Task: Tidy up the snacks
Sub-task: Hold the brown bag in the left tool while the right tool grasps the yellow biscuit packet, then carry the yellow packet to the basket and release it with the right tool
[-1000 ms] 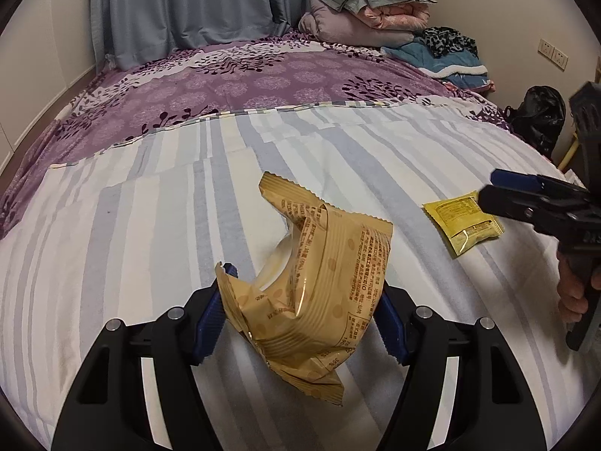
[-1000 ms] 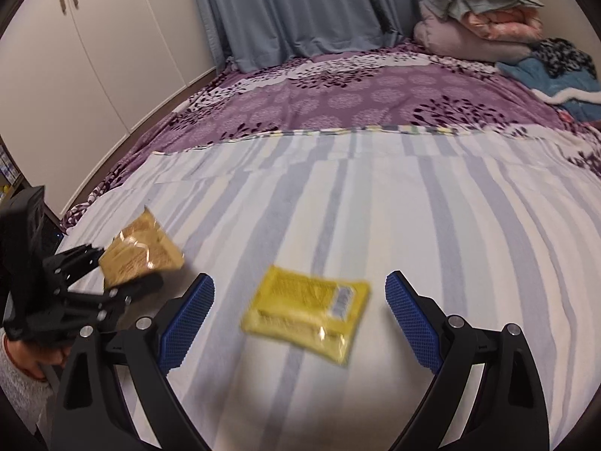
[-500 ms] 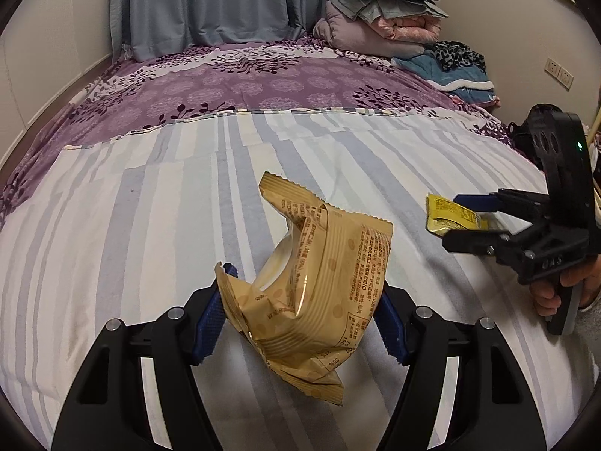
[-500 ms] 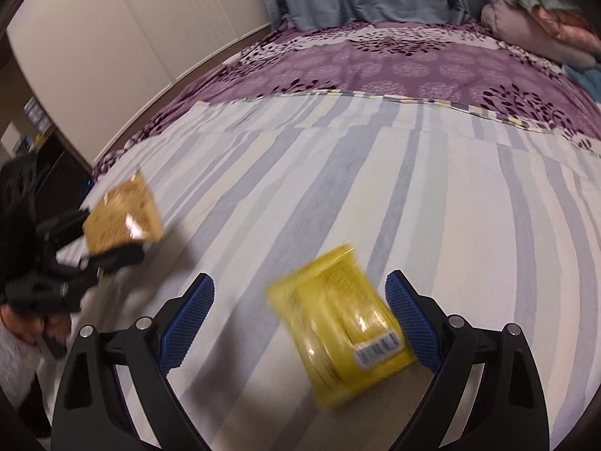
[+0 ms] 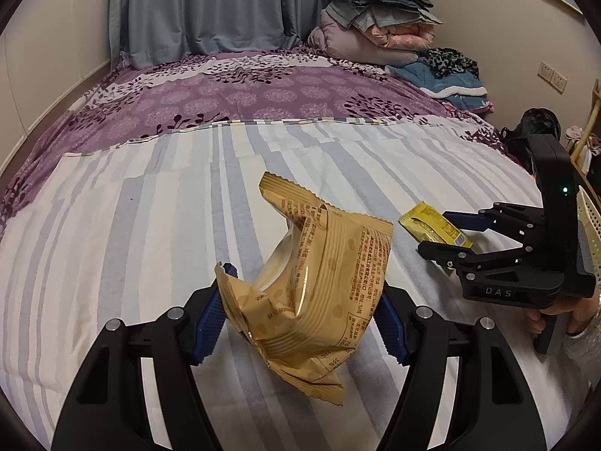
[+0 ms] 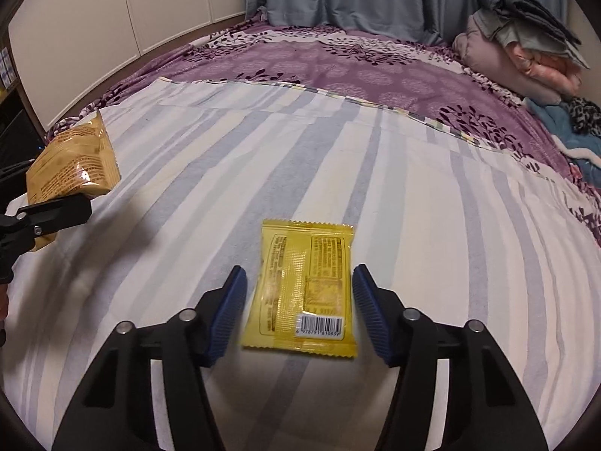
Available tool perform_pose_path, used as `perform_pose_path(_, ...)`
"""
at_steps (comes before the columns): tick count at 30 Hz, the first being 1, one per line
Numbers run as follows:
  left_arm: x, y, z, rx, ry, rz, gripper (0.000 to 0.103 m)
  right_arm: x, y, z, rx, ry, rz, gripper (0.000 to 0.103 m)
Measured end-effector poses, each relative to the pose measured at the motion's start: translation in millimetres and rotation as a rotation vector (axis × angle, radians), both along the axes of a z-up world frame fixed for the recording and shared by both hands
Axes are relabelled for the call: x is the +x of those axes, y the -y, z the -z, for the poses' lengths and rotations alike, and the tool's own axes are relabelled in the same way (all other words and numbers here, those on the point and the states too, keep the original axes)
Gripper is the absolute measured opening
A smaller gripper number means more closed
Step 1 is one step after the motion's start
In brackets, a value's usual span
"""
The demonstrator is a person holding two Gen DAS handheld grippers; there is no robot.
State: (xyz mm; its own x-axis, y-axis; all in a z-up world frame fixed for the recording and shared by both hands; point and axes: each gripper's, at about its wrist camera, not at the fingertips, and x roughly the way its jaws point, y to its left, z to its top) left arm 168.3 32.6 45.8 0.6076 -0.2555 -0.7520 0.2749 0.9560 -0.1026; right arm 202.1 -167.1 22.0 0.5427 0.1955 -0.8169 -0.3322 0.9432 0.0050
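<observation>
My left gripper (image 5: 300, 323) is shut on a crumpled tan snack bag (image 5: 311, 293) and holds it above the striped bed sheet; the bag also shows at the left of the right wrist view (image 6: 71, 165). A flat yellow snack packet (image 6: 306, 285) lies on the sheet, barcode toward me. My right gripper (image 6: 298, 312) is open, one finger on each side of the packet, not touching it. In the left wrist view the right gripper (image 5: 447, 233) sits at the right around the yellow packet (image 5: 432, 223).
The bed has a striped sheet (image 6: 338, 158) in front and a purple floral cover (image 5: 263, 94) behind. Folded blankets and clothes (image 5: 379, 34) are piled at the far right corner. A pale perforated basket edge (image 5: 588, 221) shows at the right. White cupboards (image 6: 112, 11) stand left.
My right gripper has moved down and in over the yellow packet, which now lies between its fingers, and the jaws have narrowed. My left gripper still holds the tan bag.
</observation>
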Motion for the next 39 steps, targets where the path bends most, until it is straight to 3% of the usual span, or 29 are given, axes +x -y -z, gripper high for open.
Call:
perform_pose_path(3, -1, -2, -3, -0.003, 0.005, -0.004, 0.07, -1, 2, -1, -0.001, 0.001, 0.019, 0.048)
perform_pose_path(13, -15, 3, -15, -0.009, 0.025, 0.005, 0.07, -25, 20, -19, 0.032, 0.02, 0.088, 0.047)
perform_pose_path(29, -76, 35, -57, 0.009, 0.113, 0.058, 0.07, -122, 59, -82, 0.138, 0.138, 0.151, 0.047)
perform_pose_path(39, -119, 64, -71, -0.001, 0.13, 0.098, 0.07, -177, 94, -106, 0.192, 0.202, 0.22, 0.047)
